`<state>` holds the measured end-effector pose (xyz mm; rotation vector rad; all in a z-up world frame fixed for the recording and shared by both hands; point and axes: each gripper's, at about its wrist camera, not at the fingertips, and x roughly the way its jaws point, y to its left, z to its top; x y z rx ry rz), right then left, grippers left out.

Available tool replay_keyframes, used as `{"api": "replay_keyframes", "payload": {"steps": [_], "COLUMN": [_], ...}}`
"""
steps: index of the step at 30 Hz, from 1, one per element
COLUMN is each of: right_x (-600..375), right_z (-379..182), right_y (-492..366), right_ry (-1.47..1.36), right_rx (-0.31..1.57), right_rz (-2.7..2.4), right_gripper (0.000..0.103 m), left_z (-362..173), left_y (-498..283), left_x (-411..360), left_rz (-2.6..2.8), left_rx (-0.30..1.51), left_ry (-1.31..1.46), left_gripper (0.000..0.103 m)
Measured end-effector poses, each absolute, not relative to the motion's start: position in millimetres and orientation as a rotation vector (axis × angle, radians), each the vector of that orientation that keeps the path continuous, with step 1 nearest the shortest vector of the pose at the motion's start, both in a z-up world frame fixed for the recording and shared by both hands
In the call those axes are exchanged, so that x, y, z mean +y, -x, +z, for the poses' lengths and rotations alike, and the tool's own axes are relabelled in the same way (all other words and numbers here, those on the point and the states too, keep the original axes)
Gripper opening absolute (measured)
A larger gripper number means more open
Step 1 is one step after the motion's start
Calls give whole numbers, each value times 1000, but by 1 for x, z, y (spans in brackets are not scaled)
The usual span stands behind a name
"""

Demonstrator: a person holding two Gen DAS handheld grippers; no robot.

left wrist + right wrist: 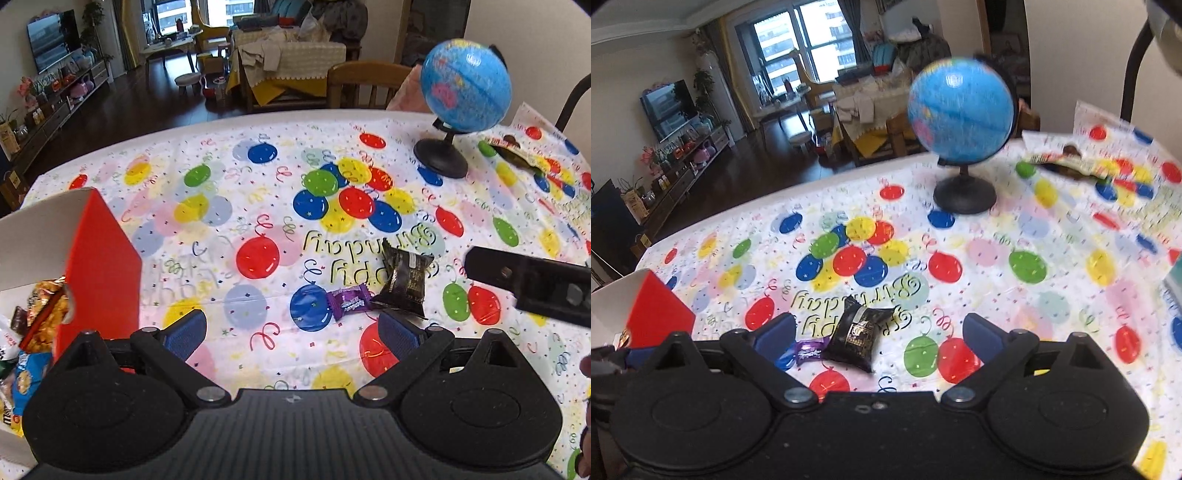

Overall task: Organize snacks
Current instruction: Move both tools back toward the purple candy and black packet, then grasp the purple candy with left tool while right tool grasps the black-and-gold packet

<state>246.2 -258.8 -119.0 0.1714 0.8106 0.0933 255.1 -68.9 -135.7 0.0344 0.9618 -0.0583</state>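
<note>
While both tools are hovering over the worktop (221, 122) with nothing between their pads, the left hand-held gripper (291, 332) and the right hand-held gripper (879, 332) are standing with fingers spread wide. Two loose snacks are lying side by side, touching, on the balloon-print cloth: a black foil packet (404, 280) and a small purple wrapped candy (349, 301), both just ahead of the left tool's right pad. A third, dark opened wrapper (517, 151) is sitting far off beside the globe (467, 86).

The black packet is probably light, puffy and crinkly, with slick foil that could slide out of a shallow pinch; closing across its middle, not on the crimped end seams, looks safest. The candy is likely tiny, hard at the core and slippery, so its body is the better hold than its twisted ends.

The left wrist view is showing the red box (99, 266) with its white inner wall and the snacks already heaped inside, plus the right tool's finger reaching in from the right edge. The right wrist view is catching only a corner of that box (653, 310), contents hidden, but is showing the packet (858, 332) and candy (809, 352) lying between its own fingers, nearer the left pad.
</note>
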Motion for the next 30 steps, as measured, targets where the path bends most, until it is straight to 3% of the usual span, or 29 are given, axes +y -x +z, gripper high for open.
{"api": "replay_keyframes", "payload": {"steps": [19,24,30], "right_x": [-228,-228,-230], "right_z": [-180,-184,-185], "right_y": [-318,-321,-320], "right_ry": [-162,-166,-170], "right_rx": [986,1004,1008], "right_rz": [120,131,141], "right_gripper": [72,53,41], "left_z": [-166,-172,-179], "left_y": [-276,-281,-287], "left_x": [-77,-80,-86], "left_rz": [-38,-29,-29], "left_rx": [995,1012,1036], "left_ry": [-87,-85,-88], "left_gripper": [100,100,100]}}
